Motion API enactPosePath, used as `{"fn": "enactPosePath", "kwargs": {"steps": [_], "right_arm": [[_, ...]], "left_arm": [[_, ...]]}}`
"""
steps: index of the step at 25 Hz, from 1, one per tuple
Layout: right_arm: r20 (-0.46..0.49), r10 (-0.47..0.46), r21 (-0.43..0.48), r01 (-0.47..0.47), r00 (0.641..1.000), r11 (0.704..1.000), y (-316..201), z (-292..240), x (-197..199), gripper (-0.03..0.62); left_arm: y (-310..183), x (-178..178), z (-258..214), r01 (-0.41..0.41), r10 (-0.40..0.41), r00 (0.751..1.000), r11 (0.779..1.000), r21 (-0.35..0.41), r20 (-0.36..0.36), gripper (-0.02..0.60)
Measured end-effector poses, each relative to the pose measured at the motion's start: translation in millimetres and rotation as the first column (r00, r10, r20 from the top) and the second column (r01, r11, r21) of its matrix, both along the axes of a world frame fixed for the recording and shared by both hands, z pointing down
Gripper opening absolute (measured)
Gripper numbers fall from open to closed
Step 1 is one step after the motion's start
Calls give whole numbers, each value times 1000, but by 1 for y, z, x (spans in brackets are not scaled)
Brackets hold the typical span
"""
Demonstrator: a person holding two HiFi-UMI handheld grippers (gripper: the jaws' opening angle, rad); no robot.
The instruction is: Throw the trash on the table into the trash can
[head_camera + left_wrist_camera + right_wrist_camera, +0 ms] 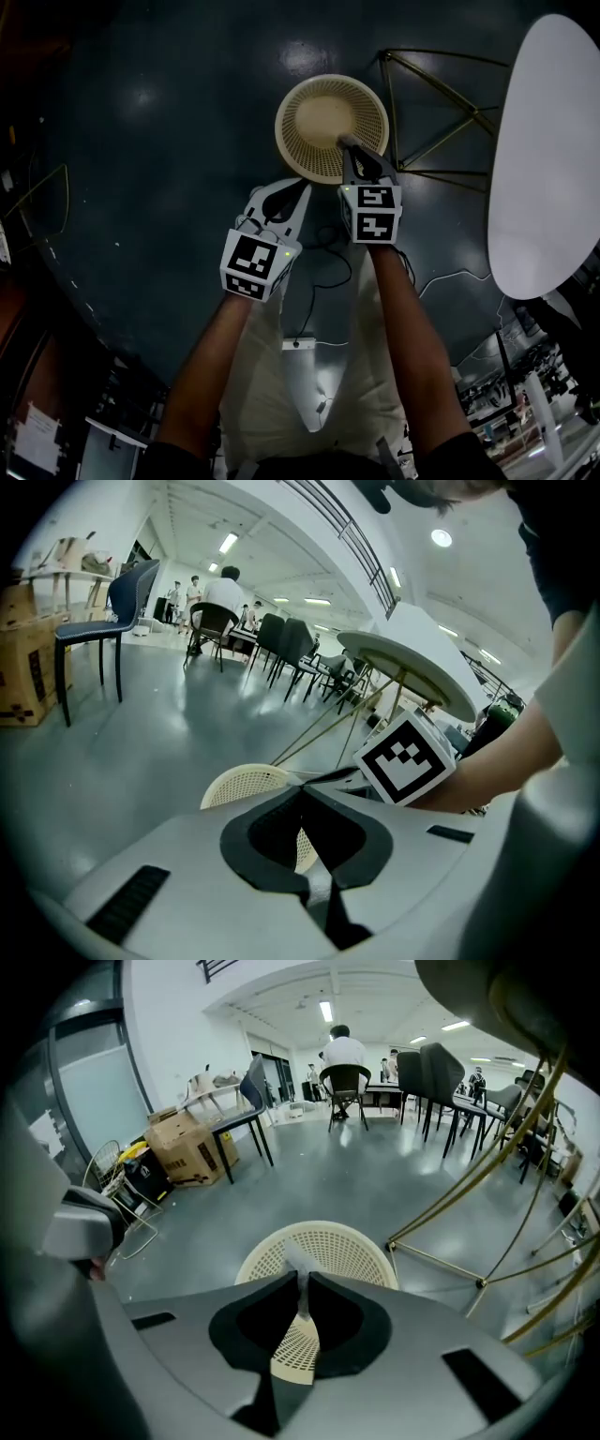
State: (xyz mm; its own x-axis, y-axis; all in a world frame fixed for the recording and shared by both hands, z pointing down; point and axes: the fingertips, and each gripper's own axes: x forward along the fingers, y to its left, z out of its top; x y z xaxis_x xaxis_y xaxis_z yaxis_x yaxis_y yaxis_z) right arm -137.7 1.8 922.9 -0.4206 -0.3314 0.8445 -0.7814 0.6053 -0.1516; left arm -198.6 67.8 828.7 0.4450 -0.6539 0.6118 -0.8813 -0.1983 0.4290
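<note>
Trash can, a cream perforated basket, stands on the glossy grey floor just left of the brass-coloured legs of a white oval table, which fills the right edge of the head view. Right gripper reaches farthest forward, its tips above the basket's near right rim. In the right gripper view the jaws of this gripper are pressed onto a thin, pale scrap of trash. The scrap stands up between the pads, with the basket's open mouth directly behind it. Left gripper is held beside and slightly nearer than the right one, its tips at the basket's near edge. In the left gripper view its jaws meet at the tips with nothing between them, and the basket shows just beyond. The right gripper's marker cube shows at right. A dark cable lies on the floor between the person's forearms. Far across the room are cardboard boxes, dark chairs and a seated person.
</note>
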Motion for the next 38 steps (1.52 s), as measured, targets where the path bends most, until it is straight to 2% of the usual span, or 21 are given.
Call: {"fn": "enactPosePath", "kwargs": {"steps": [4, 10, 11, 12, 13, 19, 22, 27, 31, 35, 38], "right_arm": [[-12, 4, -19, -5, 1000, 1000, 8, 18, 0, 49], [-23, 9, -22, -10, 1000, 1000, 6, 30, -11, 51], [-15, 6, -28, -7, 1000, 1000, 6, 31, -14, 65], [-7, 6, -36, -7, 1000, 999, 6, 32, -15, 115], [-1, 10, -44, -10, 1000, 999, 6, 33, -15, 137], [-3, 16, -37, -16, 1000, 999, 11, 29, -4, 138], [5, 24, -26, -23, 1000, 999, 7, 21, -2, 133], [10, 14, -14, -14, 1000, 1000, -2, 4, -2, 61], [30, -28, -1, 28, 999, 1000, -6, -26, -4, 46], [54, -72, 3, 72, 996, 997, 2, -62, -10, 34], [64, -72, 11, 72, 995, 997, 5, -87, -6, 23]], "left_arm": [[5, -3, 14, 4, -4, 1000, 1000, -12, 1, 14], [0, -20, 27, 50, -51, 999, 999, -16, -5, 14], [-2, -21, 27, 52, -52, 999, 998, -17, -7, 14], [-3, -20, 29, 50, -50, 999, 999, -19, -7, 14], [-4, -19, 30, 46, -46, 999, 999, -20, -8, 14], [-2, -7, 27, 31, -31, 999, 999, -15, -6, 14], [-4, -4, 23, 23, -23, 1000, 1000, -15, -3, 14], [-18, -3, 10, 14, -14, 1000, 1000, 1, 0, 14], [-26, 3, -15, -10, 9, 1000, 1000, 27, 18, 14], [-34, 1, -46, -34, 30, 997, 997, 63, 65, 14], [-38, -1, -69, -50, 43, 995, 996, 79, 84, 14]]}}
